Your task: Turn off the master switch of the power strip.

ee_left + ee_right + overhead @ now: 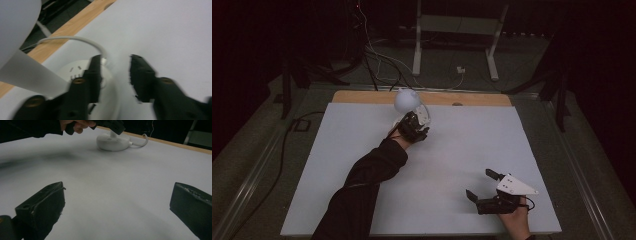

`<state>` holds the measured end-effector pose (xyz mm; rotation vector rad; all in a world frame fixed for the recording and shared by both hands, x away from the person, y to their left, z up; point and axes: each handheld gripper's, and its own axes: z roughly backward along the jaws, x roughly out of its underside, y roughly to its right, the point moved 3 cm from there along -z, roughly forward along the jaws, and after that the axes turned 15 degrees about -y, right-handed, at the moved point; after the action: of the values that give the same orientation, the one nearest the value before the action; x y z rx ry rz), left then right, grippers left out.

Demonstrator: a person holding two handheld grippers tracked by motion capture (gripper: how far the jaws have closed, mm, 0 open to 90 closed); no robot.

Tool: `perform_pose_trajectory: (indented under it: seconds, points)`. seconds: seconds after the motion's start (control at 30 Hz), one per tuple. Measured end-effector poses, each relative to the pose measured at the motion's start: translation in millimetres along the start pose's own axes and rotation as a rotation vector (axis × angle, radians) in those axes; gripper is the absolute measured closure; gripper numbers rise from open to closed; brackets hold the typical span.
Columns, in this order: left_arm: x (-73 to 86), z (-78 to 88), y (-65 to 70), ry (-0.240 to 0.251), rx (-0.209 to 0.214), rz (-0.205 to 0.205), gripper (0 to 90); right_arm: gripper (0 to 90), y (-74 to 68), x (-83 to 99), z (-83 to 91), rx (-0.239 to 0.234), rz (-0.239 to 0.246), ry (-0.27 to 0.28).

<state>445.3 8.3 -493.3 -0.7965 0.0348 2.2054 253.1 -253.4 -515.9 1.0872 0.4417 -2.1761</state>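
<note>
Right gripper (480, 186) rests low at the near edge of the white board (337, 165), jaws spread wide with nothing between them. Far ahead of it, the left gripper (115, 75) hovers with jaws parted directly over the white desk lamp (408, 102) at the far edge, one jaw above its round base (113, 141), unclenched. Judgement: lamp looks light, hard plastic, smooth and top-heavy with a stiff cable (72, 40); best held at the thin stem above the base.
</note>
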Motion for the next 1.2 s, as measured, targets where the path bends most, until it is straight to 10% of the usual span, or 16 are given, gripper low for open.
perform_pose_trajectory:
  seconds: [0.17, 0.33, 1.2]
  points:
    - [-1.0, 7.6, 3.0, -0.005, 0.061, 0.002, 28.0, 0.0, 0.1, -0.1, -0.1, 0.000, -0.001, 0.000]
    - [-1.1, 15.5, 9.6, -0.032, 0.220, -0.021, 2.7, 0.0, 0.0, -0.1, -0.6, 0.000, -0.001, -0.002]
    - [49.9, 77.8, 7.6, 0.016, 0.338, -0.088, 0.2, 0.0, -2.0, -1.0, -0.8, 0.004, 0.004, -0.003]
